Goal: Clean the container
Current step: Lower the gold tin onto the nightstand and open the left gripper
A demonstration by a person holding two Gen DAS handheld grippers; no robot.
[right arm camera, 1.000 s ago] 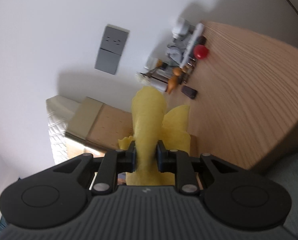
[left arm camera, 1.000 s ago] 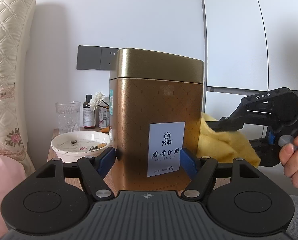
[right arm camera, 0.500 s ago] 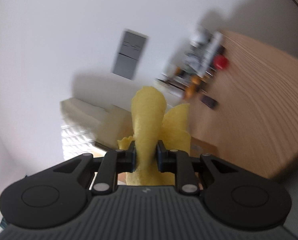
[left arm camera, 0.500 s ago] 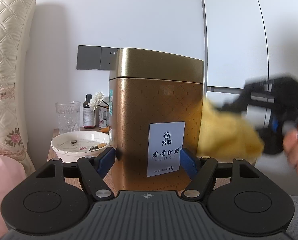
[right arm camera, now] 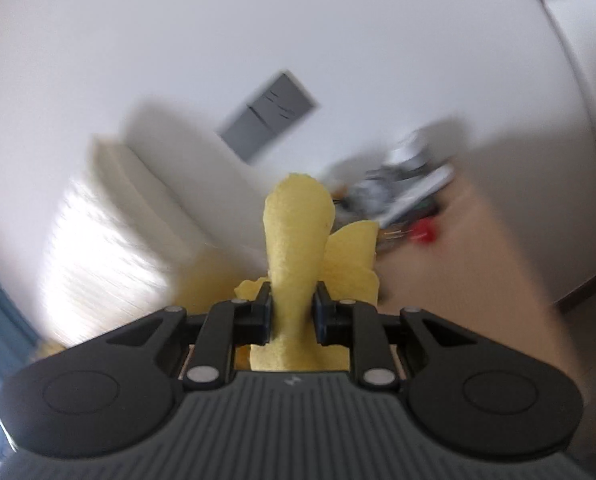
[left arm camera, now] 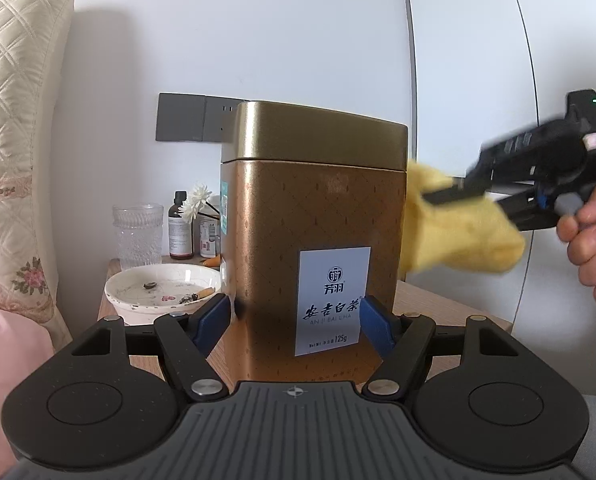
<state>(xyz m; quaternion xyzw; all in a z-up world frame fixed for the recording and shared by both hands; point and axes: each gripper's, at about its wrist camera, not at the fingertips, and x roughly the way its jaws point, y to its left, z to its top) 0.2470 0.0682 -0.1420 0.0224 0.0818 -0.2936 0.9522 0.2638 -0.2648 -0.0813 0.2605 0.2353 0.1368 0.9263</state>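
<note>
Two blue pads of your left tongs (left arm camera: 295, 318) press the lower sides of the gold tea tin (left arm camera: 314, 240), one on each flank, so you are grasping it; the tin stands upright on the wooden worktop (left arm camera: 438, 300), lid on, its white label facing you; on the tin's right side, your right tongs (left arm camera: 450, 196) press a yellow cloth (left arm camera: 458, 232) against its upper wall just under the lid; your right hand (left arm camera: 594, 240) shows at the frame's edge; left of the tin sits a white dish (left arm camera: 153, 292) with a cigarette butt, and behind it a clear glass (left arm camera: 137, 232) and a brown bottle (left arm camera: 180, 224); a grey wall socket (left arm camera: 189, 118) lies behind the tin. From the right wrist view, your right tongs (right arm camera: 291, 316) are clenched on the yellow cloth (right arm camera: 295, 240), which rises in a fold between the fingers; the background is blurred; the grey wall socket (right arm camera: 269, 116) can be made out.
</note>
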